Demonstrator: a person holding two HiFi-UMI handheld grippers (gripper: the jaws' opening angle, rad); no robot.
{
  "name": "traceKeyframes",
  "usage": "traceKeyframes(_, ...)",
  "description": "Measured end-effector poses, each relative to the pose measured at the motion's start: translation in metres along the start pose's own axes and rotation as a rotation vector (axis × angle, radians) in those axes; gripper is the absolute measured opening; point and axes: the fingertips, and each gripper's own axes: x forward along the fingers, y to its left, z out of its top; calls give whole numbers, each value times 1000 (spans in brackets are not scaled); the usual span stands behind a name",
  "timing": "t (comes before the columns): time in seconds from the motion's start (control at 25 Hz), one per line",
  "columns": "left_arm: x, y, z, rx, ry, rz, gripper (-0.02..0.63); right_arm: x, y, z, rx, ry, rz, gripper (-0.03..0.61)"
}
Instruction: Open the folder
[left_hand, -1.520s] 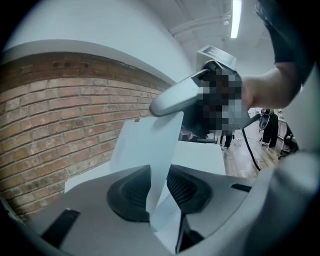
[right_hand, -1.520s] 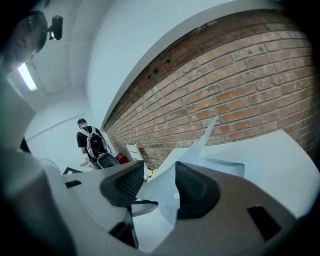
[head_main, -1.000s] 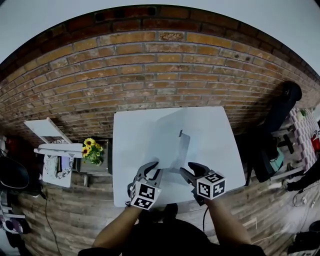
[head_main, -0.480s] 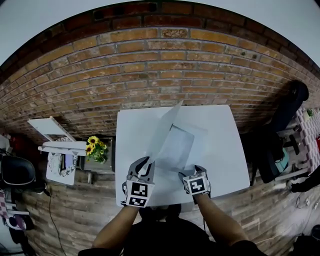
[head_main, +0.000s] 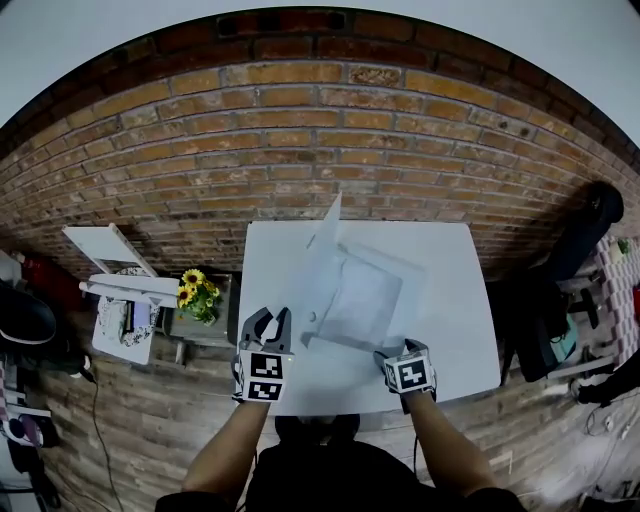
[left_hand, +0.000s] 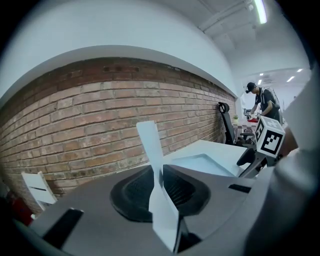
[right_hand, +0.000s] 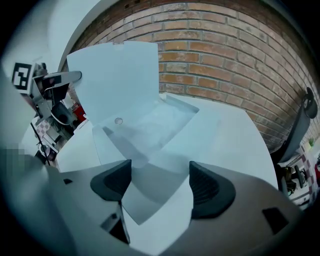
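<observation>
My left fingers (left_hand: 131, 194) are clenching the folder's (head_main: 365, 300) cover (head_main: 322, 250), holding it upright toward 11 o'clock to keep it open. My right fingers (right_hand: 113, 183), having just been opening, are straddling its 5 o'clock corner on the surface (head_main: 455, 330), released.

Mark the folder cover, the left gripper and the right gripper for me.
folder cover (head_main: 319, 268), head view, middle of the upright sheet.
left gripper (left_hand: 160, 180), left gripper view, between its pads, shut on the cover.
right gripper (right_hand: 159, 176), right gripper view, midway between its open pads.
</observation>
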Motion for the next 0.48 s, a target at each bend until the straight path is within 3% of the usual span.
traceKeyframes(0.12,-1,14,-17,-21,43,41,69,-6,-16,-3,24,11,-30,371)
traceKeyframes(0.48,1,44,-66,-118,115,91,97,-15,-38,-5,-40,46,-136,371)
